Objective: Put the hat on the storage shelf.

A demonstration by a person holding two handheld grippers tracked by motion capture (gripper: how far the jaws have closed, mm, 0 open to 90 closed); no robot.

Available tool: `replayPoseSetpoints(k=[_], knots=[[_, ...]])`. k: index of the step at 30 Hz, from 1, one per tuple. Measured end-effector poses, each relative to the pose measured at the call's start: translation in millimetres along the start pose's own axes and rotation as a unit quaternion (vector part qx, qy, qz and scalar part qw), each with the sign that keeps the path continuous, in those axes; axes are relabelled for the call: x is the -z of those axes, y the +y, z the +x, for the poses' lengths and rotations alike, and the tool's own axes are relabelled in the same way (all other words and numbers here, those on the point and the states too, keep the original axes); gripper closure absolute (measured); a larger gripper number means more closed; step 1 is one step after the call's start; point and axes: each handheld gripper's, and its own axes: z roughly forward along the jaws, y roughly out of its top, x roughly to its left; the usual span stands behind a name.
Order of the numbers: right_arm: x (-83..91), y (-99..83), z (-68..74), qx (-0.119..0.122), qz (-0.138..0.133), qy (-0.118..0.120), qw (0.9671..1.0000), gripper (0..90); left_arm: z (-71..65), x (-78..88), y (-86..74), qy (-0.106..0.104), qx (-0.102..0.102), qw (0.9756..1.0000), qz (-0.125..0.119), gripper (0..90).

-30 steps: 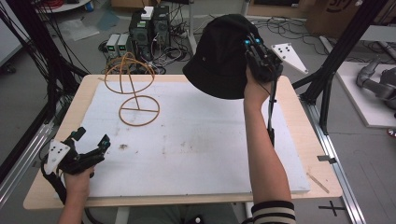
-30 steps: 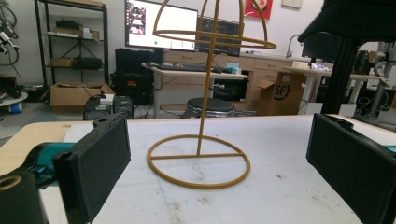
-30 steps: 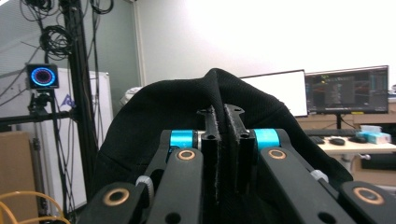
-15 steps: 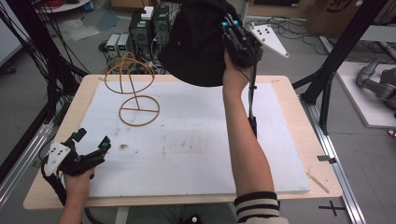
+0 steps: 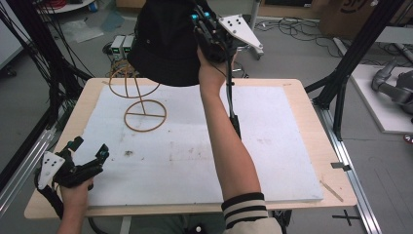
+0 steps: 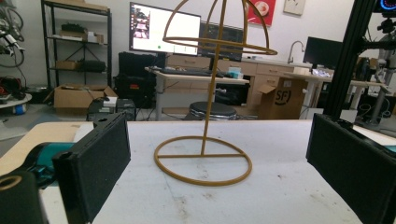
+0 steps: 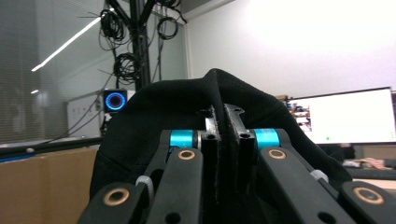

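Note:
A black hat (image 5: 168, 41) hangs high over the table's far side, pinched at its brim by my right gripper (image 5: 200, 34), which is shut on it. In the right gripper view the hat (image 7: 140, 135) bulges over the closed jaws of my right gripper (image 7: 223, 140). A golden wire hat stand (image 5: 139, 100) rises from a ring base at the far left of the white mat; its domed top sits partly under the hat. The left gripper view looks straight at the stand (image 6: 208, 135). My left gripper (image 5: 90, 156) rests open at the near left corner, holding nothing.
A white mat (image 5: 272, 136) covers a wooden table (image 5: 311, 105). Black frame posts (image 5: 350, 73) stand at the right and cables hang at the left. Electronics boxes (image 5: 122, 46) lie on the floor beyond the far edge.
My right hand has carried the hat leftward and higher, from the far right of the table to above the stand's top. The left gripper stayed put.

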Motion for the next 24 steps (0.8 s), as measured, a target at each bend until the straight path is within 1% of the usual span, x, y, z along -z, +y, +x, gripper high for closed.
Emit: replayPoseSetpoints(k=[1, 2, 3, 4, 5, 6, 7, 8, 9, 10, 11, 12, 13, 14, 16, 17, 19, 20, 22, 23, 24], knots=[[-2.8, -1.6, 3.5, -0.001, -0.001, 0.001, 1.0000, 86.5, 0.2, 0.8, 0.2, 0.000, -0.001, 1.0000, 0.000, 6.6], [-7.9, -5.1, 9.9, -0.002, 0.002, 0.007, 1.0000, 86.5, 0.4, 1.6, 0.4, 0.001, 0.000, 1.0000, -0.003, 6.6], [-7.9, -5.1, 9.9, -0.002, 0.002, 0.007, 1.0000, 86.5, 0.9, 2.7, 0.7, 0.000, 0.000, 1.0000, -0.003, 6.6], [-10.7, -7.0, 13.2, -0.004, 0.003, 0.010, 0.9999, 86.4, 1.3, 3.8, 1.1, 0.000, -0.001, 1.0000, -0.002, 6.6], [-16.1, -11.9, 19.6, -0.006, 0.007, 0.016, 0.9998, 86.5, 1.7, 4.5, 1.3, 0.001, -0.001, 1.0000, -0.005, 6.6], [-16.1, -11.9, 19.6, -0.006, 0.007, 0.016, 0.9998, 86.5, 1.8, 5.2, 1.6, 0.001, 0.000, 1.0000, -0.006, 6.6], [-21.7, -18.1, 26.2, -0.007, 0.011, 0.022, 0.9997, 86.4, 2.0, 6.0, 1.8, 0.001, 0.000, 1.0000, -0.006, 6.6], [-24.4, -21.7, 29.7, -0.010, 0.013, 0.024, 0.9996, 86.4, 2.3, 6.6, 2.1, 0.000, 0.000, 1.0000, -0.006, 6.6], [-24.4, -21.7, 29.7, -0.010, 0.013, 0.024, 0.9996, 86.4, 2.3, 6.6, 2.1, 0.000, 0.000, 1.0000, -0.006, 6.6], [-29.0, -28.7, 36.8, -0.014, 0.021, 0.029, 0.9992, 86.4, 2.4, 6.5, 2.0, -0.003, 0.001, 1.0000, -0.008, 6.6], [-29.0, -28.7, 36.8, -0.014, 0.021, 0.029, 0.9992, 86.4, 2.5, 6.5, 2.2, -0.003, 0.001, 1.0000, -0.008, 6.6], [-31.1, -32.2, 40.0, -0.013, 0.024, 0.031, 0.9991, 86.4, 2.5, 6.5, 2.2, -0.004, 0.001, 1.0000, -0.008, 6.6], [-35.3, -39.0, 46.6, -0.013, 0.032, 0.039, 0.9987, 86.4, 2.6, 6.4, 2.2, -0.004, 0.001, 1.0000, -0.009, 6.7], [-35.3, -39.0, 46.6, -0.013, 0.032, 0.039, 0.9987, 86.4, 2.7, 6.4, 2.2, -0.004, 0.001, 1.0000, -0.008, 6.7], [-39.0, -45.4, 53.3, -0.015, 0.039, 0.043, 0.9982, 86.4, 2.9, 6.3, 2.3, -0.004, 0.001, 1.0000, -0.009, 6.6], [-42.4, -51.1, 59.6, -0.015, 0.045, 0.048, 0.9977, 86.4, 3.1, 6.4, 2.5, -0.004, 0.000, 0.9999, -0.009, 6.6], [-45.4, -55.9, 63.9, -0.011, 0.050, 0.053, 0.9973, 86.2, 3.6, 6.8, 2.9, -0.003, 0.003, 0.9999, -0.011, 6.6], [-45.4, -55.9, 63.9, -0.011, 0.050, 0.053, 0.9973, 86.2, 3.6, 6.8, 2.9, -0.003, 0.003, 0.9999, -0.011, 6.6], [-47.6, -60.5, 67.1, -0.013, 0.055, 0.056, 0.9969, 86.0, 4.0, 6.6, 2.9, -0.002, 0.007, 0.9999, -0.013, 6.6], [-49.0, -66.3, 69.6, -0.014, 0.059, 0.058, 0.9964, 85.9, 4.5, 6.7, 2.9, -0.002, 0.008, 0.9999, -0.013, 6.6], [-49.0, -66.3, 69.6, -0.014, 0.059, 0.058, 0.9964, 85.9, 4.4, 6.4, 2.8, -0.001, 0.010, 0.9999, -0.014, 6.6]])
